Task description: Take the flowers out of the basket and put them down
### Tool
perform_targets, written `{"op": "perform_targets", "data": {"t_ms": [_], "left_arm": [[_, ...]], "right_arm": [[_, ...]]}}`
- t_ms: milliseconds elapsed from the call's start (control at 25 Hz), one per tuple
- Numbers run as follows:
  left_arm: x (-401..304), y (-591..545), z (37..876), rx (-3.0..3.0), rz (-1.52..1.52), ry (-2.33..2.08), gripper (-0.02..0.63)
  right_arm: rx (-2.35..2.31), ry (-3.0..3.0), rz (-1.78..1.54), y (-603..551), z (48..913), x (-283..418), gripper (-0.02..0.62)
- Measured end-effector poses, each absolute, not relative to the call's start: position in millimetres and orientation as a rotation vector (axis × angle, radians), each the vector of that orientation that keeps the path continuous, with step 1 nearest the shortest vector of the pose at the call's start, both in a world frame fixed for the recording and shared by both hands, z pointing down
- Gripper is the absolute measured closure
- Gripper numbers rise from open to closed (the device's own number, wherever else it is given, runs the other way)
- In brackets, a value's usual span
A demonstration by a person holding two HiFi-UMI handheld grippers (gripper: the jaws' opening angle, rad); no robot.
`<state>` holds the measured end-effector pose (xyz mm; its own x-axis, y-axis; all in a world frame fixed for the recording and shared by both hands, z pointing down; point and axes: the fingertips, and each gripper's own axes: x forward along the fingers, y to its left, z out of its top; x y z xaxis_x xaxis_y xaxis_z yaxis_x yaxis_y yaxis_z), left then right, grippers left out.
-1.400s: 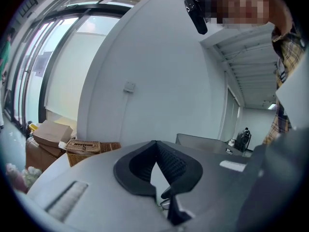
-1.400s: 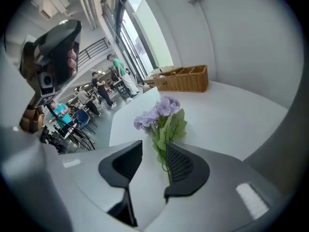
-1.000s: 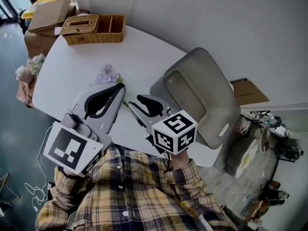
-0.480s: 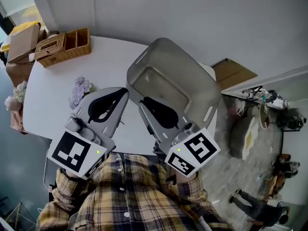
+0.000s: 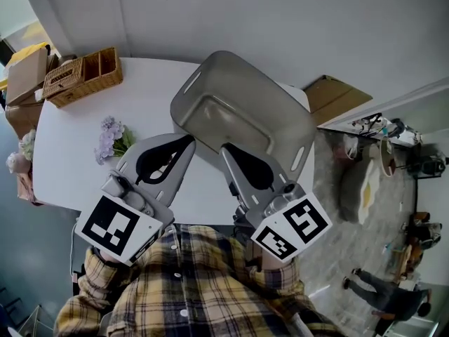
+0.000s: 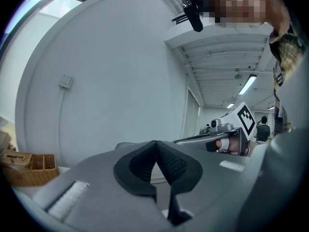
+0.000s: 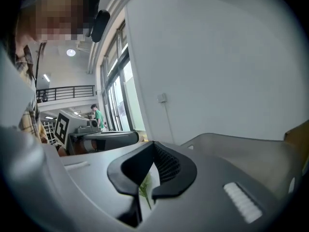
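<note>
A bunch of pale purple flowers (image 5: 109, 137) with green leaves lies on the white table (image 5: 63, 167), left of both grippers. The grey plastic basket (image 5: 238, 111) stands at the table's far right with nothing showing inside; its rim (image 7: 241, 146) fills the right of the right gripper view. My left gripper (image 5: 191, 140) hovers shut and empty near the basket's front-left corner, its fingertips meeting (image 6: 155, 143). My right gripper (image 5: 226, 148) is shut in front of the basket (image 7: 153, 144). A thin green sprig (image 7: 145, 190) shows in the slot behind its fingertips; I cannot tell whether it is pinched.
A wicker box (image 5: 81, 76) with compartments sits at the table's far left corner, with cardboard boxes (image 5: 24, 69) on the floor beyond it. A grey wall runs behind the table. More flowers (image 5: 21, 153) lie off the table's left edge.
The right gripper's jaws have gone from open by the flower stem to shut. Both grippers have drawn away from the flowers and now sit in front of the basket. The flowers stay on the table.
</note>
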<state>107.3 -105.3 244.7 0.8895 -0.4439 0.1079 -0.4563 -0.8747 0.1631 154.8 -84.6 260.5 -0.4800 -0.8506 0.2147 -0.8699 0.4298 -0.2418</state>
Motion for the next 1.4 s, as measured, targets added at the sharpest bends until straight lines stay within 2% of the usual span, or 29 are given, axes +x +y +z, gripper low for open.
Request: {"op": "perform_targets", "data": {"t_ms": [1400], "left_arm": [[120.1, -105.6, 243.7, 2.872, 0.115, -0.683, 0.594]], "right_arm": [[1.485, -2.638, 0.448, -81.8, 256.7, 159.8, 0.591]]}}
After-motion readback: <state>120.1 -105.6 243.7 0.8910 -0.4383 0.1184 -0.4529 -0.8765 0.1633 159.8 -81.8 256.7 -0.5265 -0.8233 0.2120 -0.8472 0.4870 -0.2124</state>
